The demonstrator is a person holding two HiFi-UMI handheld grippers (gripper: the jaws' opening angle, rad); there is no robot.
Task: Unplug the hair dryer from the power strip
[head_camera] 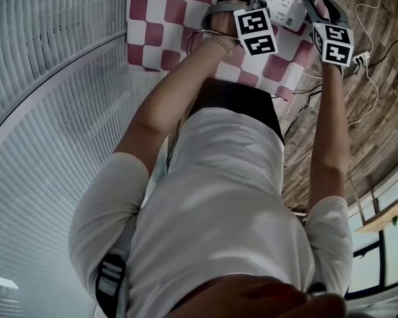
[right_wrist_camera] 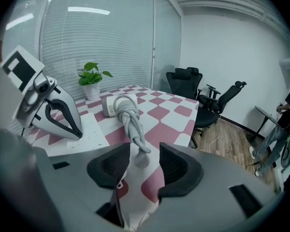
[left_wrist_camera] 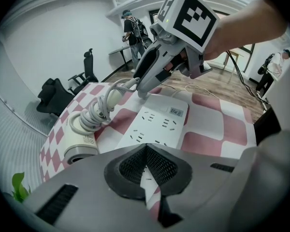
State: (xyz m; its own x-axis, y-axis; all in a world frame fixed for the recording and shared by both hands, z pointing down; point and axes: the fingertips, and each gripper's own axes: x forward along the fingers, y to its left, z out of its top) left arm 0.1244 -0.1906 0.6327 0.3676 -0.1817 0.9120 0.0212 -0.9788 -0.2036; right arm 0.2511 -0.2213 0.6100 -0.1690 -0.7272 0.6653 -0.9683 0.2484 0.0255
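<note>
Now R tool (right_wrist_camera: 145, 168) at down-tilt, jaws apart, plug (right_wrist_camera: 141, 158) between.

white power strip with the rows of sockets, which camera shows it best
The left gripper view: the white power strip lies straight ahead with most of its socket face in plain sight. The head view catches only a short stretch at the top edge. The right gripper view shows a foreshortened slice.
</note>
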